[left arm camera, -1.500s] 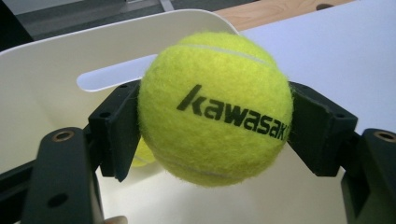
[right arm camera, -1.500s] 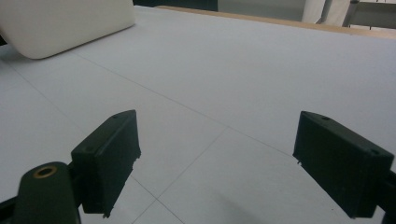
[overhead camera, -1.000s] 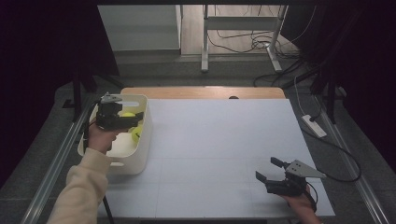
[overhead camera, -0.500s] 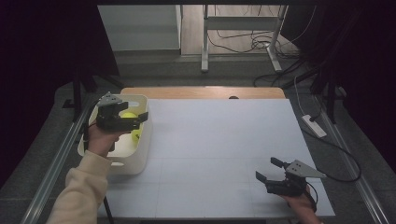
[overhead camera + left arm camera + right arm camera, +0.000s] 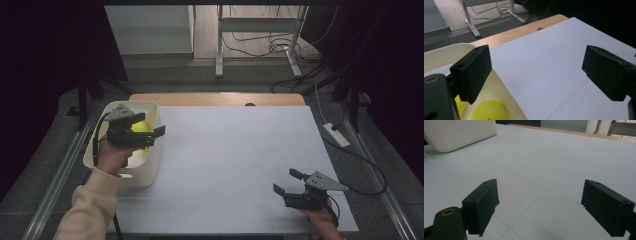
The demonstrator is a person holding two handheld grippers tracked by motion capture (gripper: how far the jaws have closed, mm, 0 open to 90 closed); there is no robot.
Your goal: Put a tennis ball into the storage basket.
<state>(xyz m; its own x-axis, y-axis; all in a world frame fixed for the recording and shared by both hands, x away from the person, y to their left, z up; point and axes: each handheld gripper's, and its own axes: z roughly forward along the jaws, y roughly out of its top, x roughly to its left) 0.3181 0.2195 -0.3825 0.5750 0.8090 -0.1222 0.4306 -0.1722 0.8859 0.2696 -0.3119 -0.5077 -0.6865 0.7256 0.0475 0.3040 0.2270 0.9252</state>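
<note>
Hovering our open, empty left gripper (image 5: 155,134) over the cream plastic bin (image 5: 150,172) at tabletop's left edge; yellow tennis balls (image 5: 489,113) inside, prob. deposited; right gripper (image 5: 286,182) open, idle.

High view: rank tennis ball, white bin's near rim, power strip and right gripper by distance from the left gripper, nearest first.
From the left gripper:
1. Tennis ball, right under it in the bin.
2. Bin's near rim, below it at the table's left edge.
3. Right gripper, far across the table, near right.
4. Power strip, on the floor beyond the right edge.
</note>
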